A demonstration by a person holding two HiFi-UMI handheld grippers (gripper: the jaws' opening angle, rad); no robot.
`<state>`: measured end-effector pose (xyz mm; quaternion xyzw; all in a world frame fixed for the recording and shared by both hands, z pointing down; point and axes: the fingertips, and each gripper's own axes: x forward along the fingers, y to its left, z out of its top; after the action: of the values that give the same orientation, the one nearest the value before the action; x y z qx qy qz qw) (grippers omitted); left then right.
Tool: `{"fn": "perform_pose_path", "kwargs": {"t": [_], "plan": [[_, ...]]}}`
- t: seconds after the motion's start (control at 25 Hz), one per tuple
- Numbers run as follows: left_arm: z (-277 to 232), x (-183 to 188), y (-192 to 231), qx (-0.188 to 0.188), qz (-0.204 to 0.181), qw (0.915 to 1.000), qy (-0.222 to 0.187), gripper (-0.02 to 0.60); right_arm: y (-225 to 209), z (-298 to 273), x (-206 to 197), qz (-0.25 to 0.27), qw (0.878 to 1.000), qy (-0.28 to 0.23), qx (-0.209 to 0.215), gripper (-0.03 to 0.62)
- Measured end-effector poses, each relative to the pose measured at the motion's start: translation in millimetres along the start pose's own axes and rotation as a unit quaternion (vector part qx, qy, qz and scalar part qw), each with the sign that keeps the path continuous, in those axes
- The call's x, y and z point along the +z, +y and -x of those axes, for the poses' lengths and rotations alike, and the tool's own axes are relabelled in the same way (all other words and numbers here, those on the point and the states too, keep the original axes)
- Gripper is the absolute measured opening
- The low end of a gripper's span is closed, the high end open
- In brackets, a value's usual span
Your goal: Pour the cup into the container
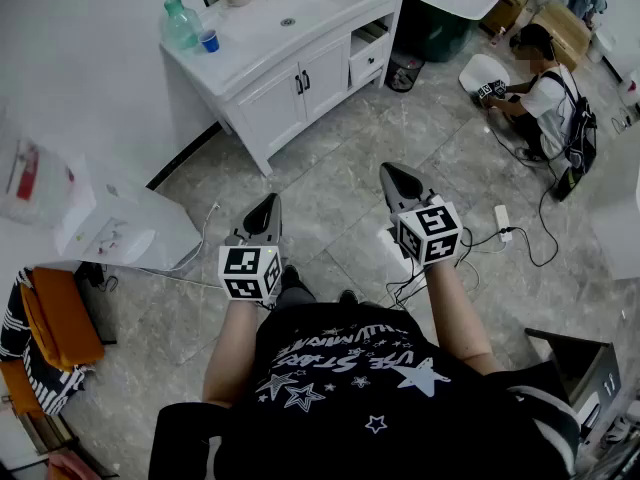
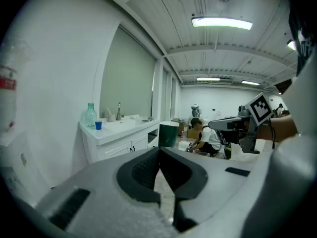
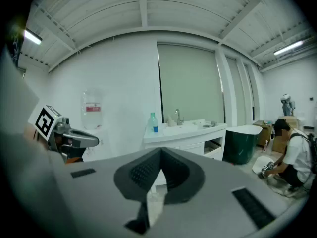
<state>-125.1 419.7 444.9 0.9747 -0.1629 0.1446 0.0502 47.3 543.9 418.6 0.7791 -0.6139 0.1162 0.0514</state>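
A small blue cup (image 1: 209, 40) stands on the left end of a white vanity counter (image 1: 270, 38), beside a pale green plastic bottle (image 1: 180, 23). Both are far ahead of me across the floor. The left gripper view shows the cup (image 2: 98, 125) and bottle (image 2: 90, 115) at middle left. In the right gripper view the cup (image 3: 155, 129) sits just above the jaws. My left gripper (image 1: 268, 201) and right gripper (image 1: 392, 171) are held out at waist height, both shut with nothing between the jaws. Each also shows its own joined tips: left gripper (image 2: 159, 150), right gripper (image 3: 161, 152).
A person (image 1: 540, 83) crouches on the tiled floor at the far right, near a dark green bin (image 1: 440, 33). A power strip (image 1: 503, 218) and cables lie by my right side. A white box (image 1: 125, 230) and orange seat (image 1: 62, 318) stand at left.
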Motion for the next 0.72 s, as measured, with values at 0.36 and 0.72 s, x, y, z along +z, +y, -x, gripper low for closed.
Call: {"fn": "perform_pose_path", "kwargs": {"t": [0.36, 0.72], "plan": [[6.6, -0.7, -5.0, 0.016, 0.006, 0.9998, 0.002, 0.011, -14.0, 14.0, -3.3, -0.005, 1.0, 0.0, 0.005, 0.006], [5.2, -11.2, 8.3, 0.026, 0.028, 0.9992, 0.002, 0.011, -12.5, -8.6, -9.0, -0.011, 1.0, -0.012, 0.015, 0.006]]}}
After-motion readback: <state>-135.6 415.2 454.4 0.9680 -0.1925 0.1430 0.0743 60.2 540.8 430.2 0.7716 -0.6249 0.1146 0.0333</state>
